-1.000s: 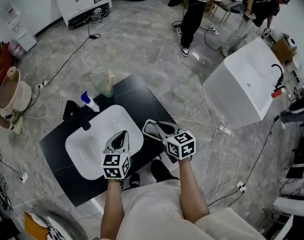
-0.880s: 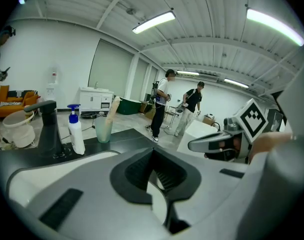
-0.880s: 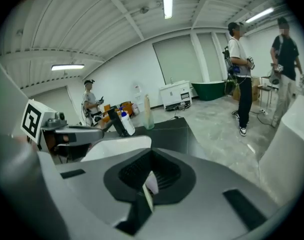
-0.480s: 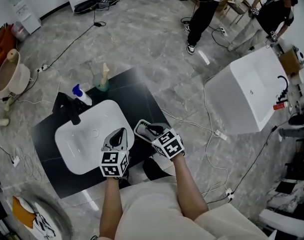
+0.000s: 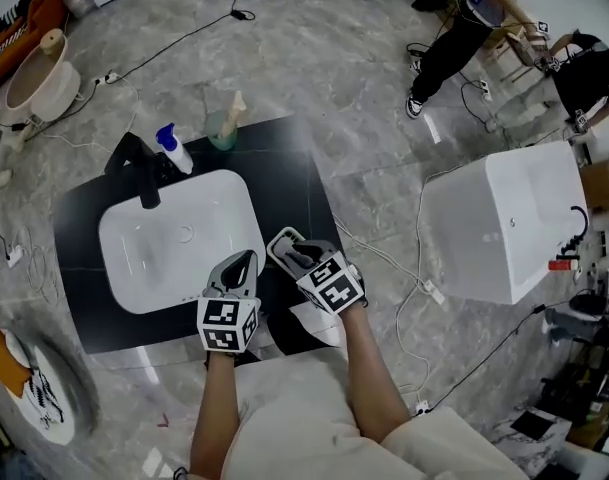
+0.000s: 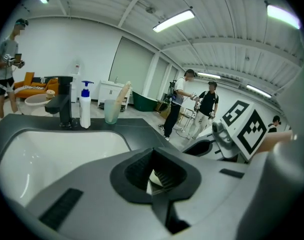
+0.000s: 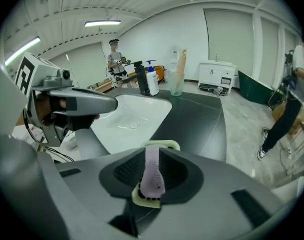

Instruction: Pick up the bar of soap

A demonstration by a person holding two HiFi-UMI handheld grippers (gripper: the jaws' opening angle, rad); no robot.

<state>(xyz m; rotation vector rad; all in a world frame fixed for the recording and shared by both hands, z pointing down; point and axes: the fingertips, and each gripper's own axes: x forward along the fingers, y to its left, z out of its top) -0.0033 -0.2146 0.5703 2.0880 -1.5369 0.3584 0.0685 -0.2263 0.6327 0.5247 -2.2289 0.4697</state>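
Lowered and just parted, the fingers [image 7: 189, 174] of the right gripper [image 5: 288, 247] stand partly spread astride the lilac bar of soap [image 7: 152, 176], not pressing it. The soap stands edgewise in a pale dish [image 7: 166, 145] on the black bench [image 5: 289, 163]. Squeezing should follow. Left gripper [image 5: 236, 271]: fingers together, empty.

We find no readable words or numbers; the cubes' square markers [image 5: 229, 325] carry only black-and-white patterns.

Lilac soap [image 7: 152, 176], white basin [image 5: 174, 258], black counter [image 5: 284, 173].
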